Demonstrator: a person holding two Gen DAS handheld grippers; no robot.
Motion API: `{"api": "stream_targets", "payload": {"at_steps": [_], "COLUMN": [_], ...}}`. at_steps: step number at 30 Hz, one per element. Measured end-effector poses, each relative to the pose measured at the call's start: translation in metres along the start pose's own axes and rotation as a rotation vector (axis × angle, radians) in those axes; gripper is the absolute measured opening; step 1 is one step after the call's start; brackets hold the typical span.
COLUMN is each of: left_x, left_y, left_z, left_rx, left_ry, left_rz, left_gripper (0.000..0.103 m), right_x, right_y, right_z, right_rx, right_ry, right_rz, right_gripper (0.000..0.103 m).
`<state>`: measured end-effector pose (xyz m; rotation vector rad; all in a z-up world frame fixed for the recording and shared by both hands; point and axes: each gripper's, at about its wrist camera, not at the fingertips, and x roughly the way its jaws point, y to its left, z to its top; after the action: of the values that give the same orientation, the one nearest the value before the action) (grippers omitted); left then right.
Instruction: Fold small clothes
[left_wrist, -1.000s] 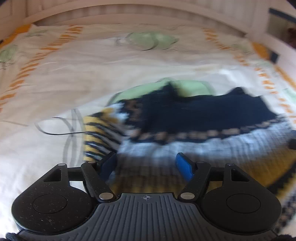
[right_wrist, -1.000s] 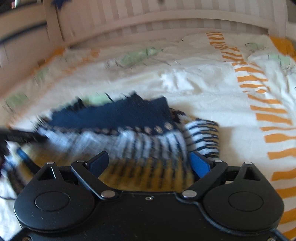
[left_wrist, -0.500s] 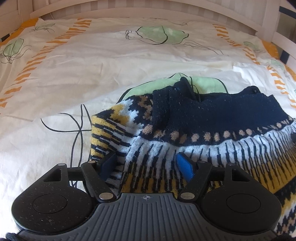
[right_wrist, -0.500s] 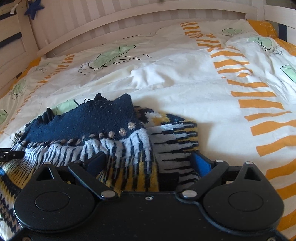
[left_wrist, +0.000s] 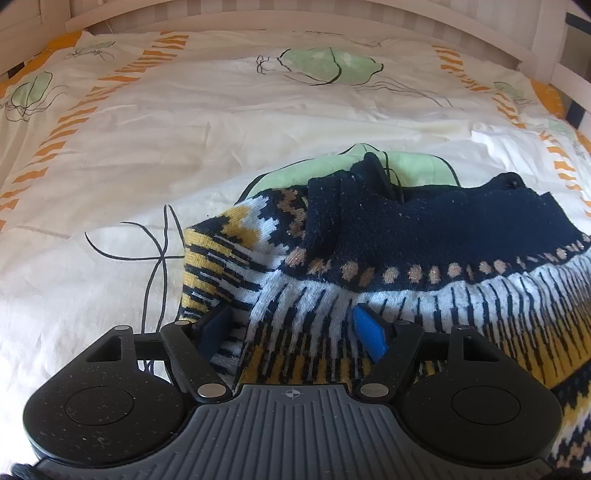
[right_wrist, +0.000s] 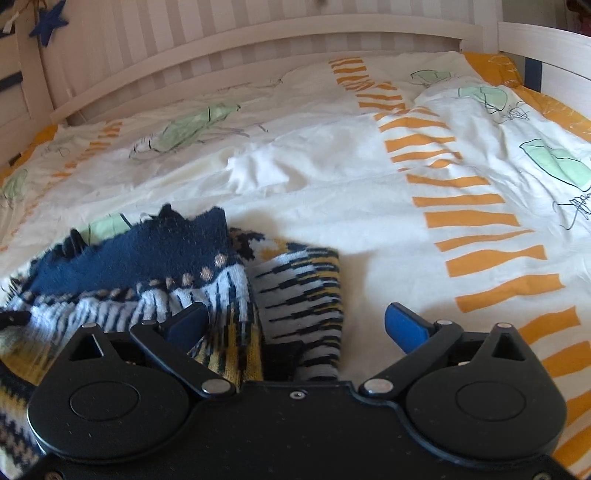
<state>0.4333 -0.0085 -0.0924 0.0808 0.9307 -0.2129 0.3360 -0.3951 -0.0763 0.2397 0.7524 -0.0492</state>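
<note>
A small knitted sweater (left_wrist: 406, 258), navy at the top with white, yellow and black pattern bands, lies partly folded on the bed. It also shows in the right wrist view (right_wrist: 155, 266). Its patterned sleeve (right_wrist: 306, 295) lies folded at the sweater's right side. My left gripper (left_wrist: 295, 328) is open, its blue-padded fingers low over the sweater's left part, with fabric between them. My right gripper (right_wrist: 295, 325) is open wide over the sleeve, its left finger on the sweater body, its right finger above bare sheet.
The bed cover (left_wrist: 184, 147) is white with orange dashes and green leaf prints, wrinkled in places. A white slatted bed rail (right_wrist: 258, 40) runs along the far side. A blue star (right_wrist: 48, 22) hangs at the upper left.
Both grippers have settled lower and closer over the sweater; the earlier motion blur is gone. My right gripper has opened wider and shifted right, so its right finger is now over bare sheet.
</note>
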Motion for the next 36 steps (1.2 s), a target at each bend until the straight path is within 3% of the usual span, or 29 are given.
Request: {"api": "stream_targets", "payload": {"at_steps": [7,16,25,28,32,36], "left_x": [-0.024,-0.083,-0.071,-0.056,-0.048,-0.051], "left_y": [-0.007,-0.045,-0.099,-0.11,-0.12,-0.123], "left_z": [-0.002,-0.02,-0.037,-0.046,-0.058,-0.056], "left_rx": [-0.017,0.015,0.052,0.071,0.149,0.144], "left_ry": [-0.011,-0.064,-0.002,0.04,0.016,0.021], "left_rz": [0.045,-0.046,-0.061,-0.025,0.036,0.057], "left_gripper": [0.071,0.071,0.071,0.072,0.076,0.075], "right_x": [-0.036,-0.074,-0.089,-0.086,-0.083,-0.084], "right_y": [-0.002,-0.009,-0.01,-0.015,-0.02,-0.025], "right_z": [0.001,-0.017,-0.036,-0.04,-0.045,-0.042], "right_rx": [0.014,0.089,0.091,0.112,0.132,0.18], "right_ry": [-0.026,-0.003,0.037,0.054,0.065,0.067], "right_rz": [0.081,0.164,0.205,0.215,0.223,0.25], "right_gripper": [0.102,0.102,0.102,0.102,0.102,0.102]}}
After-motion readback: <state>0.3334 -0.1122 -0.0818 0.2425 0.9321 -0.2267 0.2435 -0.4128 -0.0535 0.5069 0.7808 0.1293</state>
